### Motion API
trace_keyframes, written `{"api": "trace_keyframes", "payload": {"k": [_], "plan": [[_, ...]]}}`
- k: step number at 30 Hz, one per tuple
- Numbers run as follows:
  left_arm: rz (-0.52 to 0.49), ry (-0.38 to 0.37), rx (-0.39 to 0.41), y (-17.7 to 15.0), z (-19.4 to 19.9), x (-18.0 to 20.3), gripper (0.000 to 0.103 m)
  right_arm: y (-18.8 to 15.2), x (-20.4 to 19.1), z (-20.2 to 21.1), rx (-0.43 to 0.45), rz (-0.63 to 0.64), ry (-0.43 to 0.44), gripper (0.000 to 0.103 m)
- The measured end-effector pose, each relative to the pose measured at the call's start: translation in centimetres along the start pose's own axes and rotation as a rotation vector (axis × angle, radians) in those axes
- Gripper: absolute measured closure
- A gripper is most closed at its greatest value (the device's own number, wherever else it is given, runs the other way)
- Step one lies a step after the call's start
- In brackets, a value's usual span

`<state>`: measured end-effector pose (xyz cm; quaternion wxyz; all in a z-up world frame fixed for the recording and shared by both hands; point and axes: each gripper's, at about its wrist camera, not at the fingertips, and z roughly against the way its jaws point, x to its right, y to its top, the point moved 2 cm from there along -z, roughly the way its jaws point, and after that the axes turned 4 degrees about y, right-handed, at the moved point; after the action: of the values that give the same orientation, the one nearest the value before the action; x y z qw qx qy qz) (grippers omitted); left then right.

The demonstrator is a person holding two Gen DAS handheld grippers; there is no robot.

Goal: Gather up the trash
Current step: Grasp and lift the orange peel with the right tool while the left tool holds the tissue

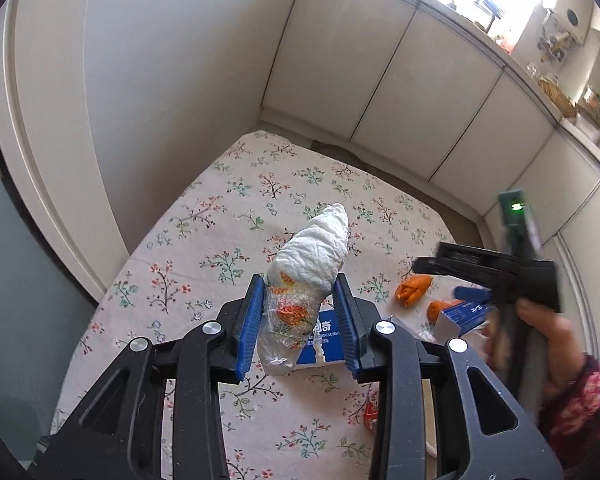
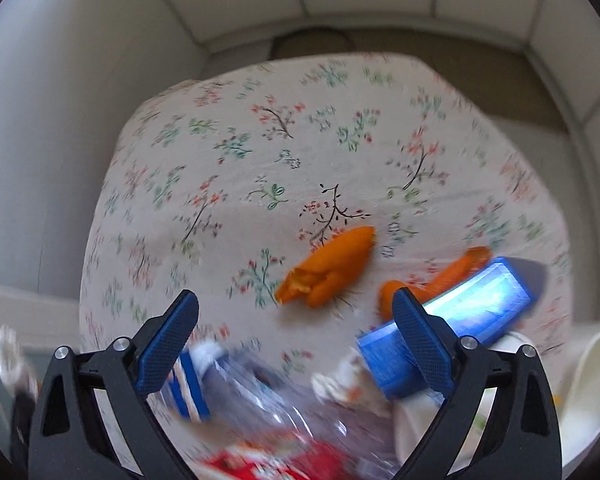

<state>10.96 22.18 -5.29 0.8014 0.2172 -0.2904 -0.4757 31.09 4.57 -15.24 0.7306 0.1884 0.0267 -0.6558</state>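
Left wrist view
- Left gripper (image 1: pixel 300 316): jaws drawn in narrow, the two blue pads pressed on either side of a wad of trash.
- Wad (image 1: pixel 312 264): crumpled white tissue on top, clear plastic wrap with orange scraps lower down; it stands tilted between the pads, its white end poking up and away past the fingertips, its lower end hanging below them. It is lifted clear of the tablecloth.
- Tablecloth (image 1: pixel 204 216): pale, floral print, covering the table.
- Blue and white packet (image 1: pixel 322 340): lies flat on the cloth, seen in the gap behind the wad.
- Orange peel (image 1: pixel 414 289): on the cloth to the right, well apart from the left jaws; a second piece (image 1: pixel 440 309) lies just beside it.
- Blue box (image 1: pixel 462 315): near the second peel.
- Right gripper (image 1: pixel 470 282): blurred at the right edge, held by a hand (image 1: pixel 548 336) in a patterned sleeve.

Right wrist view (blurred)
- Right gripper (image 2: pixel 296 312): jaws spread wide, nothing between the pads, pointing steeply down at the cloth.
- Orange peel (image 2: pixel 332 270): on the cloth beyond the fingertips, roughly in line with the gap and nearer the right finger; not touched.
- Second peel (image 2: pixel 440 276): behind the right fingertip, beside the blue box (image 2: pixel 472 304).
- Blue and white packet (image 2: pixel 190 380): under the left finger.
- Clear plastic (image 2: pixel 268 396) and a red wrapper (image 2: pixel 284 460): at the bottom, close under the gripper.
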Motion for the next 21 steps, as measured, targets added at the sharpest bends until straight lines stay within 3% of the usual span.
{"api": "trace_keyframes", "payload": {"k": [4, 8, 12, 18, 21], "plan": [[0.021, -0.011, -0.030, 0.1, -0.5, -0.3, 0.069, 0.7, 0.5, -3.0, -0.035, -0.073, -0.055, 0.018], [0.038, -0.026, -0.039, 0.2, -0.5, -0.5, 0.069, 0.8, 0.1, -4.5, -0.028, -0.059, -0.124, 0.024], [0.054, -0.026, -0.051, 0.2, -0.6, -0.8, 0.069, 0.5, -0.1, -5.3, -0.036, -0.071, -0.126, 0.047], [0.068, -0.023, -0.062, 0.2, -0.8, -0.9, 0.069, 0.2, 0.1, -5.0, 0.008, -0.052, -0.111, 0.072], [0.068, -0.022, -0.060, 0.3, -0.7, -0.9, 0.069, 0.0, 0.1, -4.2, 0.035, -0.017, -0.117, 0.079]]}}
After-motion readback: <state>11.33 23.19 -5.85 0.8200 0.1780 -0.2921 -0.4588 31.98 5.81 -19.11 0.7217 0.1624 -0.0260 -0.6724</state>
